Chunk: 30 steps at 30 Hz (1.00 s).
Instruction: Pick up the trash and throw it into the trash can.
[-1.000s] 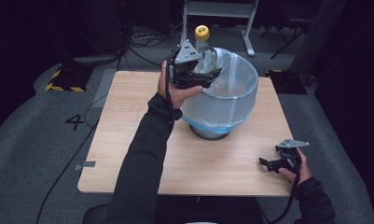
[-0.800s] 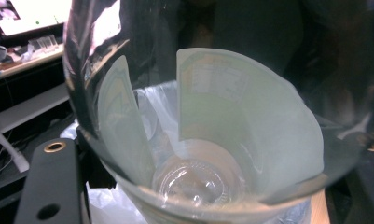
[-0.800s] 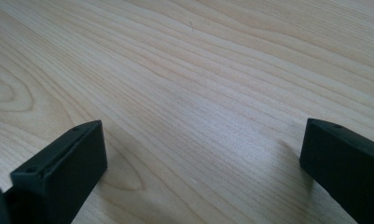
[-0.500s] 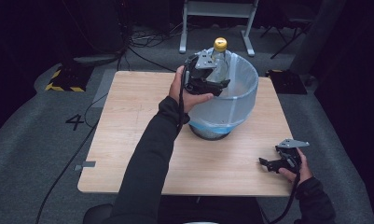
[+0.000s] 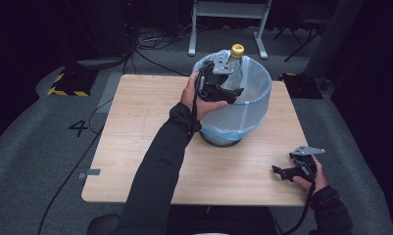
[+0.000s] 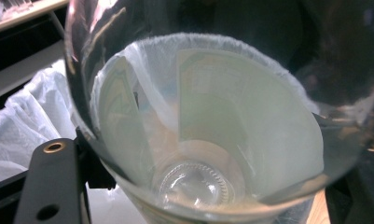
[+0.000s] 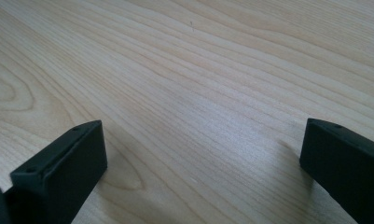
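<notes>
Bottle clamped in left tool, now lower over bin; right tool apart, unmoved on table

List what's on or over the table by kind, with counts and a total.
Clear bottle with yellow cap, clamped in the left gripper over the bin: 1
Bin lined with a pale bag: 1
Grippers, left plus right gripper, which rests open on the wooden table: 2
Total: 4

Dim surroundings, lit tabletop (close-ups blurred)
</notes>
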Motion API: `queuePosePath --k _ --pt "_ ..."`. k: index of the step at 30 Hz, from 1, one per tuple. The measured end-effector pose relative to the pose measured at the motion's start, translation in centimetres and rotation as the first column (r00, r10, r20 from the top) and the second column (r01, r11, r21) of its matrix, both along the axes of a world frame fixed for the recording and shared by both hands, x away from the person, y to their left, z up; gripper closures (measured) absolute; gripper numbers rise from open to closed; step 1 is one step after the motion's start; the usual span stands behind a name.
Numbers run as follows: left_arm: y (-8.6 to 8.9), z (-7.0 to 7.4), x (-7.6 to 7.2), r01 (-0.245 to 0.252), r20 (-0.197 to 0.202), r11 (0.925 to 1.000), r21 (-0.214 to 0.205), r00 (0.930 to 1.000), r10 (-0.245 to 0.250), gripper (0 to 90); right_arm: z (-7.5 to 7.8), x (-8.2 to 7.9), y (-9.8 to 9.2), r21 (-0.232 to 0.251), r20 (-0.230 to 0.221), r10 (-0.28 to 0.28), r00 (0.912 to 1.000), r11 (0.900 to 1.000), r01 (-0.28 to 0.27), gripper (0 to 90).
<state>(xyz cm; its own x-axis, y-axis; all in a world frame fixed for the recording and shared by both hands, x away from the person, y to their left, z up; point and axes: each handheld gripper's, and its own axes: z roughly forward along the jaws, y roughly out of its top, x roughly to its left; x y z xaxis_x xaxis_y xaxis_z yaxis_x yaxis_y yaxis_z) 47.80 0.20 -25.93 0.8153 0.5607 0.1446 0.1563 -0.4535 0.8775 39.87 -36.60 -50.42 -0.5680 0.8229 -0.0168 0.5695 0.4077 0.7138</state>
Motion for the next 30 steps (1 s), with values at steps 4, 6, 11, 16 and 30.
queuePosePath --k 4,6,11,16,30 --pt "-0.2 -0.1 0.0 0.01 0.006 0.9998 0.018 0.9999 -0.01 27.6 0.0 0.0 0.0 0.0 0.0 0.0 1.0 1.0 0.0 0.4" --pt "-0.3 0.0 0.0 0.012 0.004 0.9999 0.012 0.9999 -0.012 27.6 0.0 0.0 0.0 0.0 0.001 -0.001 1.0 1.0 0.001 0.4" --pt "-0.8 -0.3 0.2 -0.008 -0.034 0.9997 0.022 0.9994 0.009 25.9 0.0 0.0 0.0 0.0 0.001 -0.001 1.0 1.0 0.001 0.4" --pt "0.3 0.0 0.3 -0.06 -0.041 0.9945 -0.087 0.9976 0.056 18.1 0.0 0.0 0.0 0.001 0.0 -0.001 1.0 1.0 0.001 0.4" --pt "8.5 2.0 -4.8 -0.126 0.055 0.988 -0.089 0.9898 0.131 15.6 0.0 0.0 0.0 0.001 0.0 0.004 1.0 1.0 -0.004 0.8"
